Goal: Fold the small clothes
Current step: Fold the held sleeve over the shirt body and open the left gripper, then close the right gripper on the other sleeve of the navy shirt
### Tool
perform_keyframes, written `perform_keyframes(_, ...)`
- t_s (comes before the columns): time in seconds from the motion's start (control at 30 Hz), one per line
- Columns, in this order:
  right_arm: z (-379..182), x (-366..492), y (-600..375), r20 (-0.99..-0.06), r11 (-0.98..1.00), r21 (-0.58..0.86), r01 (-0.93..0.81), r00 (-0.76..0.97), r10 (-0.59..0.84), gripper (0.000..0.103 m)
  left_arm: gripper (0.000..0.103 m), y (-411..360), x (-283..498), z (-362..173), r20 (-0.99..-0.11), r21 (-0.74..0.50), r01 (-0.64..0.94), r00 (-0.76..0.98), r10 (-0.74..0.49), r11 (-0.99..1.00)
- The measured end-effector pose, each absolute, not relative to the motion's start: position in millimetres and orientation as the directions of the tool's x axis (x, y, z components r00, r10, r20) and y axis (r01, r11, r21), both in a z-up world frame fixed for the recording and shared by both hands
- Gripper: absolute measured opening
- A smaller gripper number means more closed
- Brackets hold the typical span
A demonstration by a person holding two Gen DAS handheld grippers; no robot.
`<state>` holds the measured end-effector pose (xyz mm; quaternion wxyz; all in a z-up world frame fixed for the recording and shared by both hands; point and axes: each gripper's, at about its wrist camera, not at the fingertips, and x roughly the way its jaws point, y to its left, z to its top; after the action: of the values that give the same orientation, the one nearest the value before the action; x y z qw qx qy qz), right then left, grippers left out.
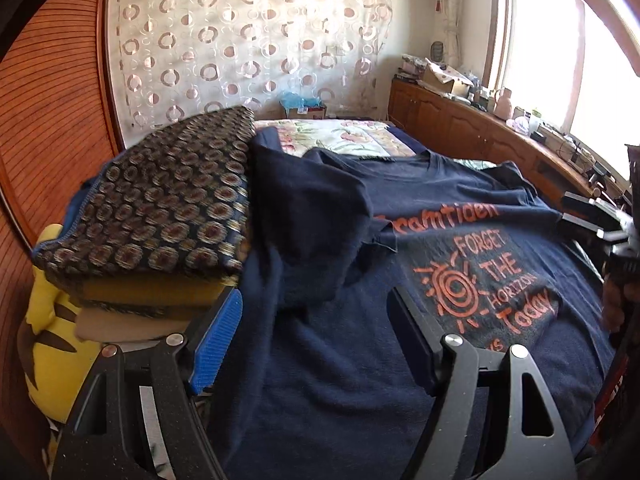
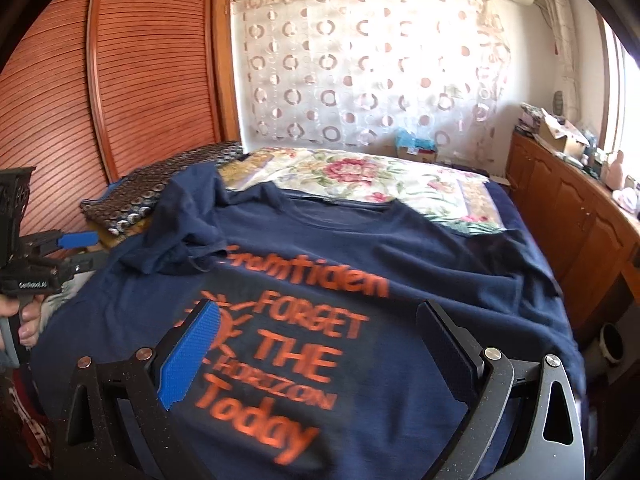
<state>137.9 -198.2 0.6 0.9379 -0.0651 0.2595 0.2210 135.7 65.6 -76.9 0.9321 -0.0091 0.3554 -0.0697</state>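
Bedroom: a bed with a dark blue cover is filling the middle of both views, backed by a sheer curtain printed with rings and dots. A louvred wooden door is standing along the left side. Low wooden cabinets are running along the right under a bright window, their tops crowded with boxes and small items too small to tell apart.

A navy T-shirt is lying face up on the bed, collar toward the far end, the sleeve on the robot's left bunched up and folded inward over the chest. Orange print is reading "FORGET THE HORIZON Today"; the line above it is partly covered and blurred. A floral cloth is lying beyond the collar.

A stack of folded fabrics, topped by a dark circle-patterned cloth, is sitting just beside the bunched sleeve. A yellow plush is lying below the stack.

Left gripper: jaws spread wide, holding nothing, hovering over the shirt's lower left part. A label on its body is reading "GenRobot.AI" in the right wrist view.

Right gripper: jaws spread wide, holding nothing, hovering over the print.
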Motion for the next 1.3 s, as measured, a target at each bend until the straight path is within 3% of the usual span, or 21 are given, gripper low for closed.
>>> perform_keyframes(0.27, 5, 167, -276, -0.538, 0.949, -0.070, -0.308, 0.813, 0.225, 0.097, 0.076, 48, 153, -98, -0.708, -0.058, 0.122, 0.694, -0.127, 0.991)
perform_keyframes(0.5, -13, 198, -360, -0.616, 0.983, -0.030, -0.181, 0.778, 0.124, 0.082, 0.076, 37, 166, -110, -0.745, -0.031, 0.139, 0.657, -0.115, 0.990)
perform_keyframes(0.73, -39, 220, -416, -0.703, 0.992, 0.057, -0.113, 0.701, 0.120, 0.064, 0.080, 24, 173, -118, -0.780, 0.018, 0.157, 0.621, -0.084, 0.987)
perform_keyframes(0.97, -53, 229, -439, -0.745, 0.984, 0.143, -0.104, 0.644, 0.176, 0.053, 0.089, 17, 178, -121, -0.786, 0.013, 0.176, 0.610, -0.099, 0.984)
perform_keyframes(1.13, -44, 239, -436, -0.735, 0.969, 0.213, -0.127, 0.632, 0.245, 0.026, 0.091, 16, 180, -121, -0.788, 0.010, 0.181, 0.607, -0.104, 0.983)
perform_keyframes(1.2, -38, 233, -432, -0.738, 0.978, 0.166, -0.128, 0.642, 0.209, 0.021, 0.091, 16, 181, -121, -0.788, 0.009, 0.181, 0.607, -0.105, 0.983)
perform_keyframes(1.3, -36, 230, -427, -0.733, 0.988, 0.091, -0.125, 0.663, 0.151, 0.005, 0.091, 15, 182, -122, -0.788, 0.009, 0.182, 0.607, -0.105, 0.983)
